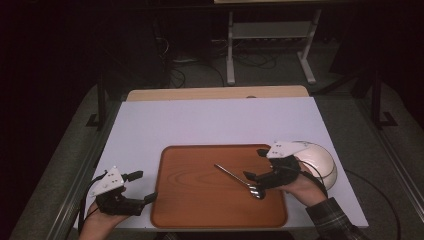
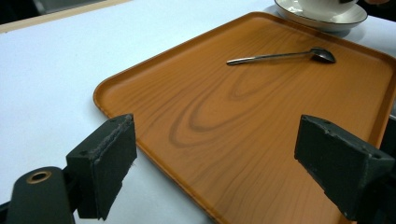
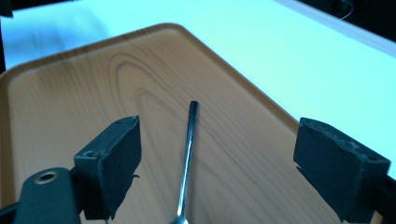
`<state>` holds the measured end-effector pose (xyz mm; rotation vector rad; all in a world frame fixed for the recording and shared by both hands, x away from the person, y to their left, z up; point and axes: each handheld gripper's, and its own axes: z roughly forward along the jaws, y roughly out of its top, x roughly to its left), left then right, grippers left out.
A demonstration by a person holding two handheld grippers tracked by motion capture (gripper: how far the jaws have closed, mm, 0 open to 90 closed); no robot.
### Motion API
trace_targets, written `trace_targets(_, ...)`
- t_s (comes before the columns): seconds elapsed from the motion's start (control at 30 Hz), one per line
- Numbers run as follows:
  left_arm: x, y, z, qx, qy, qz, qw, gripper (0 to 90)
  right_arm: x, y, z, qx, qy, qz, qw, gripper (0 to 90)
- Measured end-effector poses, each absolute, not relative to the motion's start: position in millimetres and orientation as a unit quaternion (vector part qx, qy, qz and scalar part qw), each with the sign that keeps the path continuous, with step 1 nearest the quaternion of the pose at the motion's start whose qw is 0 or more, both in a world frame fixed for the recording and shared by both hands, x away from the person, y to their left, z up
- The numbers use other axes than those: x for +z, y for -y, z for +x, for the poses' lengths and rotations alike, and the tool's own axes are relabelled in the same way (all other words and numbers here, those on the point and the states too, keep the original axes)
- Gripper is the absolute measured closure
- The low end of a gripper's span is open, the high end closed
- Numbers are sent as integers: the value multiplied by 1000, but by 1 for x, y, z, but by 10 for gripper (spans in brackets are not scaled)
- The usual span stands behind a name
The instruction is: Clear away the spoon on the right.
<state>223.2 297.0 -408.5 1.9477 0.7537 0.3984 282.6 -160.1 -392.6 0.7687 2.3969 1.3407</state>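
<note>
A brown wooden tray (image 1: 200, 200) sits on the white table (image 1: 215, 120). A small metal spoon (image 1: 239, 179) lies on the tray, near its right edge. Its bowl end points toward the person and its handle points away toward the middle of the tray.

The right gripper (image 1: 257, 165) hangs just above the spoon's bowl end. Its jaws are spread wide, one on each side of the spoon, and they hold nothing. In the right gripper view the handle runs straight up between the two black pads (image 3: 114, 158).

The left gripper (image 1: 142, 187) waits at the tray's left edge, near the front corner. Its jaws are wide apart too, with nothing in them.

Just off the tray's right side sits a white cup on a saucer (image 2: 327, 16).

I think the spoon is about to be picked up. The right gripper would need to drop lower and squeeze in on the thin handle.

I can see no words or labels anywhere.
</note>
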Motion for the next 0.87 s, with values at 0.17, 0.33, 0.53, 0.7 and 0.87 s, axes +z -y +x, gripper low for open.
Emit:
trace_targets(0.17,-408,-296,223,162,-308,802,486,125,-391,177,271,484,-818,271,152,137)
trace_targets(0.33,-408,-295,222,160,-306,803,486,125,-391,192,261,495,-809,274,160,135)
trace_targets(0.53,-408,-295,221,160,-302,805,485,125,-394,207,253,494,-805,279,174,134)
trace_targets(0.7,-408,-294,221,160,-302,806,484,126,-395,217,250,491,-802,288,181,134)
trace_targets(0.87,-408,-294,222,160,-302,806,483,125,-394,220,250,495,-798,293,183,134)
